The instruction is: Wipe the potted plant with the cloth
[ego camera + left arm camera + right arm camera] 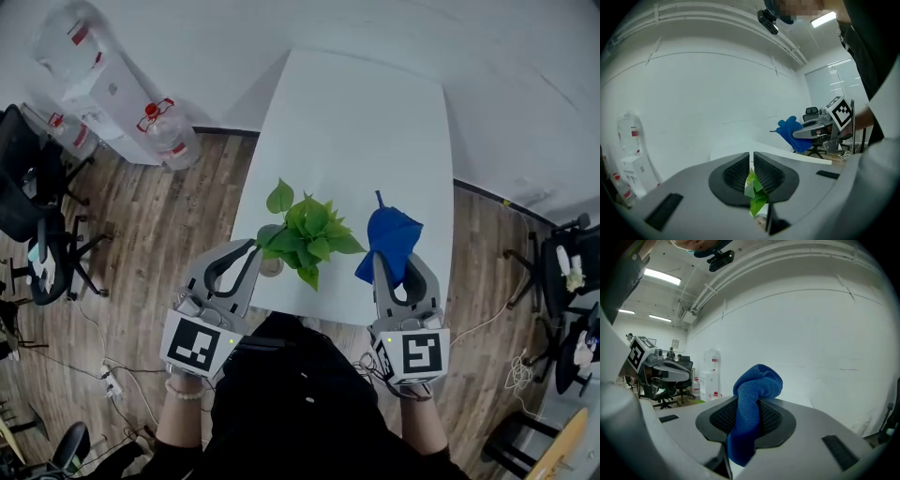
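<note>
Head view: small green leafy potted plant (307,236) at near edge of white table (356,112); left gripper (260,246) at its left side; right gripper (379,262) carries blue microfibre cloth (392,236) just right of foliage, so the wipe should go leftward.
Left gripper view: jaws closed on a green leaf (753,183).
Right gripper view: jaws clamped on the cloth.

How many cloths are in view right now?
1: a blue cloth, clamped in the right gripper, right of the potted plant above the table. No other shows; the person's body hides the table's near edge.
</note>
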A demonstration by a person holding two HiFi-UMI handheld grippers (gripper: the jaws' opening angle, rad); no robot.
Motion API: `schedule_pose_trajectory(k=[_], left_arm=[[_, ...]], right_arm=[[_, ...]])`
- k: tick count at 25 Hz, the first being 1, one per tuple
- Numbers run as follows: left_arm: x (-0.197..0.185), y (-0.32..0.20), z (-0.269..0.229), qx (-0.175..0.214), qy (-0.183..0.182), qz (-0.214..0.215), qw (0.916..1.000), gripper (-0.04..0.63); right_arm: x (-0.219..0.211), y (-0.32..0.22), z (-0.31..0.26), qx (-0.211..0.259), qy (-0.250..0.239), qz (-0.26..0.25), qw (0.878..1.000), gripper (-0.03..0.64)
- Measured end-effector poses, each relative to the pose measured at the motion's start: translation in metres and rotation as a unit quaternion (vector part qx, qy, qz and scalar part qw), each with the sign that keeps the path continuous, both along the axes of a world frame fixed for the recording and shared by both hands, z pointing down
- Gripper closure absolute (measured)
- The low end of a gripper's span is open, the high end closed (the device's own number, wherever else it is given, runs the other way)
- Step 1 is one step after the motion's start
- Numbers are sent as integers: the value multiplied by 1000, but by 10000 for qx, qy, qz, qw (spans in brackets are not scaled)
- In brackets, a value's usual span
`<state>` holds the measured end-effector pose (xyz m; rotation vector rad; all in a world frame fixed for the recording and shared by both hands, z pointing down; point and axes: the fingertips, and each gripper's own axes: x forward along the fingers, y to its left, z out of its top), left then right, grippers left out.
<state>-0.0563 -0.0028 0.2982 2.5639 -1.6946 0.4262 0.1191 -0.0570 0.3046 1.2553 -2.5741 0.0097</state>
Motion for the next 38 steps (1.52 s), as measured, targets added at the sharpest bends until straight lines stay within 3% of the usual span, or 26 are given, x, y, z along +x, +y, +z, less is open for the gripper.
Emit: schedule_pose_trajectory(k=[6, 11, 16, 25, 33, 38], left_arm=[[3, -11, 20, -322, 39, 463, 9984, 426], [10, -14, 43, -288, -212, 1224, 9918, 316], [10, -15, 68, -382, -283, 1571, 9864, 290], [4, -8, 134, -1128, -543, 1718, 9771, 241], [7, -20, 162, -1396, -652, 1874, 9701, 239], [14, -26, 169, -1335, -617, 2005, 9686, 239]], right_arm=[[-10, -12, 3, -79, 84, 115, 9999, 492], [-13, -16, 8, -171, 125, 267, 9994, 492], [-13, -17, 15, -262, 229, 380, 9987, 492], [-11, -18, 24, -360, 340, 595, 9970, 492], [-8, -14, 31, -417, 477, 724, 9954, 492], [-3, -16, 37, -513, 521, 858, 9936, 492]])
